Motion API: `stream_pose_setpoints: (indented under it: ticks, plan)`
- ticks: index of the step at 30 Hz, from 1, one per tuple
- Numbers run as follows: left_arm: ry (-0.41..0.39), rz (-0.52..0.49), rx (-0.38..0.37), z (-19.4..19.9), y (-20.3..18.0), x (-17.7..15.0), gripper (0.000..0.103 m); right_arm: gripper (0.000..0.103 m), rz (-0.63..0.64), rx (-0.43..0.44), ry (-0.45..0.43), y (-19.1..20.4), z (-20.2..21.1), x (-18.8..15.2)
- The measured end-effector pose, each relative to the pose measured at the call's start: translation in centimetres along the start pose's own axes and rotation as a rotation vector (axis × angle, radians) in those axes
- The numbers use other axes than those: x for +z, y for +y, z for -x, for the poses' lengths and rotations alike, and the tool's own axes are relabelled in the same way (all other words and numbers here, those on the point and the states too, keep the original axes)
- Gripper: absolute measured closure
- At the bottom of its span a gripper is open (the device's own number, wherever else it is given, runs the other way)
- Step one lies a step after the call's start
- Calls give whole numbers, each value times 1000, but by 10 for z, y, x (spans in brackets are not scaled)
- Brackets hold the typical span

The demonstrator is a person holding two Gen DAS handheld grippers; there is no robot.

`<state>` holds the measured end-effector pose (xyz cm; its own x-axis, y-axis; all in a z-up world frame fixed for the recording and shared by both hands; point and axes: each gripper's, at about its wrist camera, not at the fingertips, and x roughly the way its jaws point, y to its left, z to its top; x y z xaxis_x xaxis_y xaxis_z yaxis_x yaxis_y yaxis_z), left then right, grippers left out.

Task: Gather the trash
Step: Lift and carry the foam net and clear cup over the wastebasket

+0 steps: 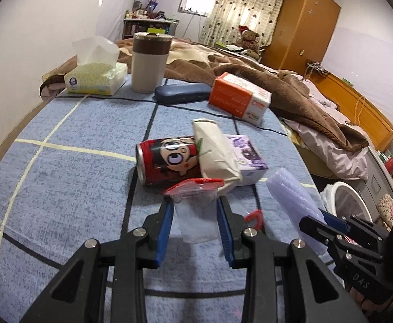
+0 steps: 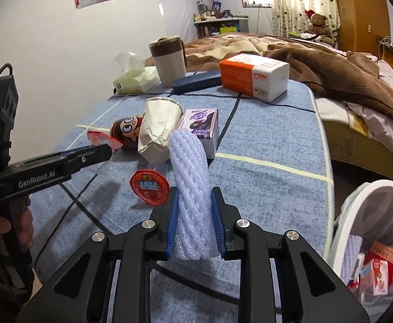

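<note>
1. Trash lies in a small heap on the blue mat (image 1: 69, 167) near the middle: a red cartoon can (image 1: 166, 161) on its side, a crumpled paper cup (image 1: 216, 150) leaning across it, and a purple carton (image 1: 250, 158) touching the cup on the right.
2. White bin (image 2: 368, 231) stands at the near right, beside the mat's edge, with cartons and wrappers already inside.
3. Orange-and-white tissue pack (image 2: 253, 76) sits at the far right of the mat; a beige tumbler (image 2: 169, 62), a dark glasses case (image 2: 196, 82) and a green tissue box (image 2: 134, 80) line the far edge.
4. Foam net sleeve (image 2: 191, 196), pale lilac, is clamped upright between the blue pads of the right gripper (image 2: 195, 196), near the heap.
5. Clear plastic cup (image 1: 196, 215) with a peeled red lid flap is pinched between the pads of the left gripper (image 1: 195, 204), just in front of the can.
6. Red round foil lid (image 2: 150, 187) lies flat on the mat between the two tools.
</note>
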<state>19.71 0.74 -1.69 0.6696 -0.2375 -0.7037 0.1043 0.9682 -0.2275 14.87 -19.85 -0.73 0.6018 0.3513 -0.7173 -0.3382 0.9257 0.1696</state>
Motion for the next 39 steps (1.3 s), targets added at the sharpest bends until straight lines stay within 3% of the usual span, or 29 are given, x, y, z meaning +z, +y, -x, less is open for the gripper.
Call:
stream_pose_setpoints:
  ticks: [10, 23, 39]
  plan:
    - [-44, -75, -51, 26, -39, -6, 69, 79, -58, -55, -73, -17, 39, -11]
    - [-79, -196, -143, 46, -107, -16, 69, 79, -146, -191, -172, -52, 98, -33]
    - [-65, -368, -274, 43, -202, -32, 69, 78, -271, -360, -209, -105, 142, -63]
